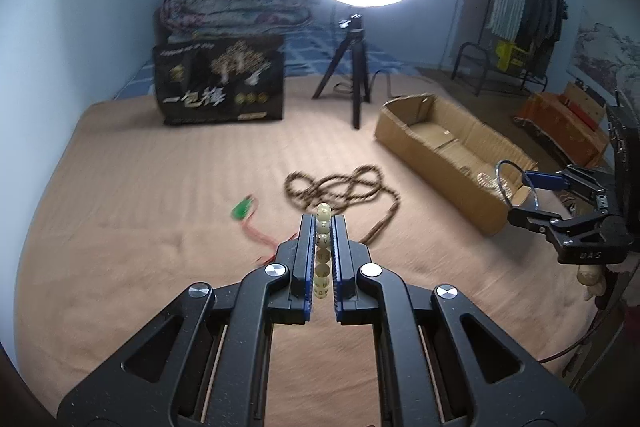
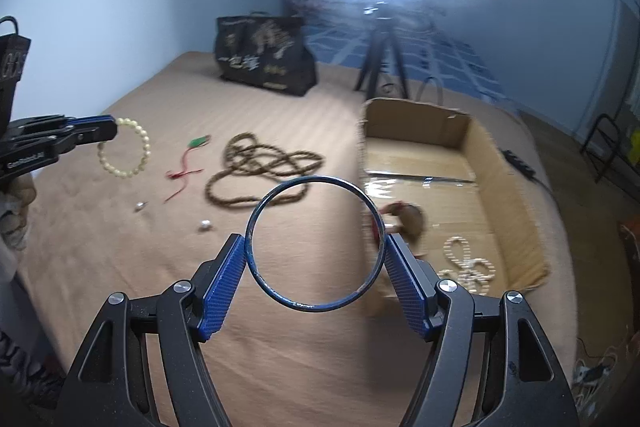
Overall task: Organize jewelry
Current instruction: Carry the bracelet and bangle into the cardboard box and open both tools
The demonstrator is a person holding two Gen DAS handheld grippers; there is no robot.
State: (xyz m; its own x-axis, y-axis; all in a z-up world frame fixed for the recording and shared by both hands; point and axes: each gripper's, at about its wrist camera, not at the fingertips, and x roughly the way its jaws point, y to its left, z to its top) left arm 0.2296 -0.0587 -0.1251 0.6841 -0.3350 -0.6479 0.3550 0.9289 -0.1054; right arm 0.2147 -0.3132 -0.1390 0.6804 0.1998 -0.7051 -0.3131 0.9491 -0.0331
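Observation:
My left gripper (image 1: 323, 223) is shut on a cream bead bracelet (image 1: 322, 251), held edge-on above the bed; in the right wrist view the bracelet (image 2: 125, 151) hangs from the left gripper (image 2: 112, 129). My right gripper (image 2: 316, 247) is shut on a thin blue bangle (image 2: 316, 243), held at the near edge of the cardboard box (image 2: 496, 163); the bangle (image 1: 516, 183) also shows in the left wrist view. A long brown bead necklace (image 1: 340, 187) and a green pendant on a red cord (image 1: 242, 211) lie on the tan bedcover (image 1: 140, 207).
The cardboard box (image 1: 452, 151) holds a pearl necklace (image 2: 468, 263) and a brown item (image 2: 408, 219). Two small pale pieces (image 2: 206, 225) lie on the cover. A black bag (image 1: 218, 83), a tripod (image 1: 352, 67) with ring light and folded quilts stand at the back.

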